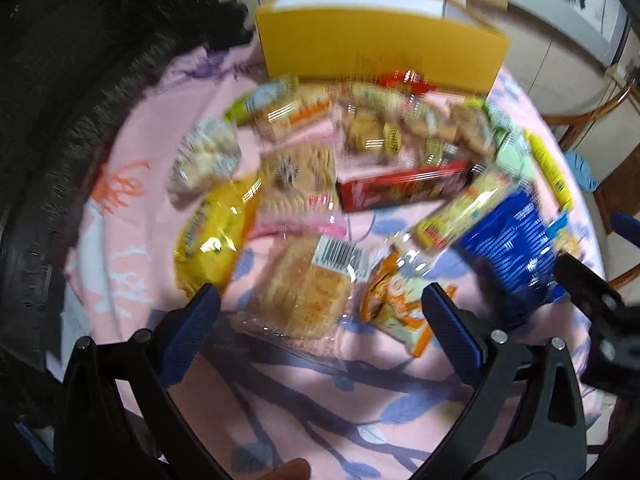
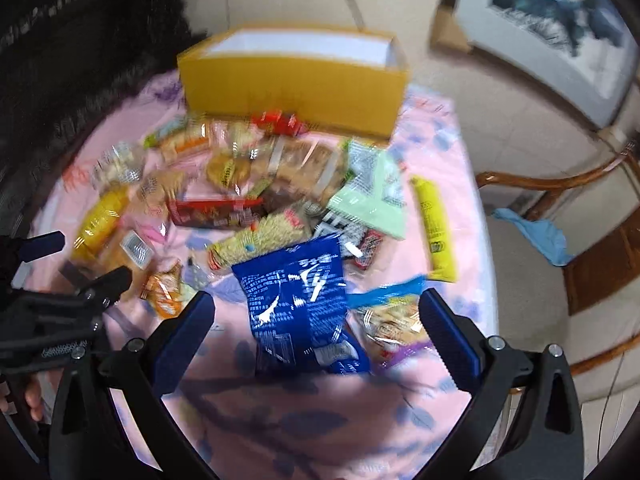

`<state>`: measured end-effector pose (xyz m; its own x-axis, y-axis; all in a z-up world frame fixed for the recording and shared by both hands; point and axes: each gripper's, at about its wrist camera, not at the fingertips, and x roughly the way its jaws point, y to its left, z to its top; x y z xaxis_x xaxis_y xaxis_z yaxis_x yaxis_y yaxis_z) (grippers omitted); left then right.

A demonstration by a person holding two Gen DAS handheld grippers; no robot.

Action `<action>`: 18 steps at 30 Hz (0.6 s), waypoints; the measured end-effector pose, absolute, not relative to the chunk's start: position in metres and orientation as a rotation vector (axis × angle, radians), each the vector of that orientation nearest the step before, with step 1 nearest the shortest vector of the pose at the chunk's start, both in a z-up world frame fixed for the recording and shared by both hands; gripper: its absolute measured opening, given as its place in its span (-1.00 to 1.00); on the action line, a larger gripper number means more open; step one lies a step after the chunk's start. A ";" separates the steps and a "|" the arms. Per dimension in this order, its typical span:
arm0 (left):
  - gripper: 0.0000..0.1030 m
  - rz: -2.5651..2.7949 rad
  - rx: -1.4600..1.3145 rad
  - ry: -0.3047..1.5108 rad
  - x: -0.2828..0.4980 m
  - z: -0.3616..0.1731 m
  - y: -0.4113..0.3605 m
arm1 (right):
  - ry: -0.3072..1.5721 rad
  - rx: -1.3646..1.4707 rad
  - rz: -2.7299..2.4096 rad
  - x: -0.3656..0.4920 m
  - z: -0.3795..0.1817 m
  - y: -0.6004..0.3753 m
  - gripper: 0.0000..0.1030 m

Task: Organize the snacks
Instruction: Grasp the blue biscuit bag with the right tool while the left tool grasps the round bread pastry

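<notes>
Left claw (image 1: 320, 312) is spread wide with nothing in it, ribbed blue pads on black plastic arms, hovering over a clear crinkly pack of flat golden crackers (image 1: 296, 292) with a barcode sticker. Going left to right across the surface (image 1: 304, 408), which is round with a soft pink cloth printed with bluish leaves: a glossy yellow pouch (image 1: 212, 236), that cracker pack, a small orange-and-white wrapper (image 1: 400, 300), a long red carton (image 1: 404, 190) further back, then a shiny blue foil bag (image 2: 296, 300). Right claw (image 2: 316, 320) is also wide open and empty, its pads either side of the blue bag but not touching it. Just right of that sits a clear wrapper with a blue strip (image 2: 388, 312), and a slim yellow tube-shaped pack (image 2: 434, 228). The open yellow cardboard box (image 2: 292, 76), white inside, stands at the far edge behind the snack pile. Everything's a bit motion-blurred.
</notes>
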<state>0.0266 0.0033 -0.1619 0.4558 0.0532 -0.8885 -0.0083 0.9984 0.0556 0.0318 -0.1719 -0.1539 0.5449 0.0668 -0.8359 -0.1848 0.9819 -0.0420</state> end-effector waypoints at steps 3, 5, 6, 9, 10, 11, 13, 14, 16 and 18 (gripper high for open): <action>0.96 0.042 0.031 1.098 0.029 -0.166 0.015 | 1.088 -0.165 0.152 0.057 -0.190 -0.162 0.97; 0.96 0.051 0.029 1.071 0.027 -0.162 0.024 | 1.121 -0.207 0.129 0.064 -0.206 -0.156 0.97; 0.96 0.054 0.028 1.066 0.026 -0.161 0.028 | 1.142 -0.230 0.114 0.066 -0.214 -0.153 0.97; 0.96 0.066 0.018 1.080 0.024 -0.162 0.036 | 1.188 -0.220 0.112 0.072 -0.233 -0.154 0.88; 0.96 0.071 0.017 1.086 0.024 -0.163 0.038 | 1.154 -0.180 0.112 0.072 -0.232 -0.159 0.76; 0.96 0.074 0.016 1.093 0.024 -0.165 0.038 | 1.136 -0.157 0.114 0.072 -0.231 -0.163 0.52; 0.96 0.069 0.023 1.105 0.025 -0.169 0.034 | 1.107 -0.108 0.109 0.072 -0.229 -0.171 0.27; 0.96 0.057 0.037 1.113 0.026 -0.171 0.028 | 1.113 -0.097 0.116 0.073 -0.228 -0.173 0.22; 0.96 0.022 0.079 1.123 0.031 -0.176 0.012 | 1.124 -0.076 0.128 0.069 -0.225 -0.178 0.20; 0.96 0.003 0.113 1.131 0.036 -0.183 0.001 | 1.135 -0.052 0.135 0.063 -0.223 -0.183 0.20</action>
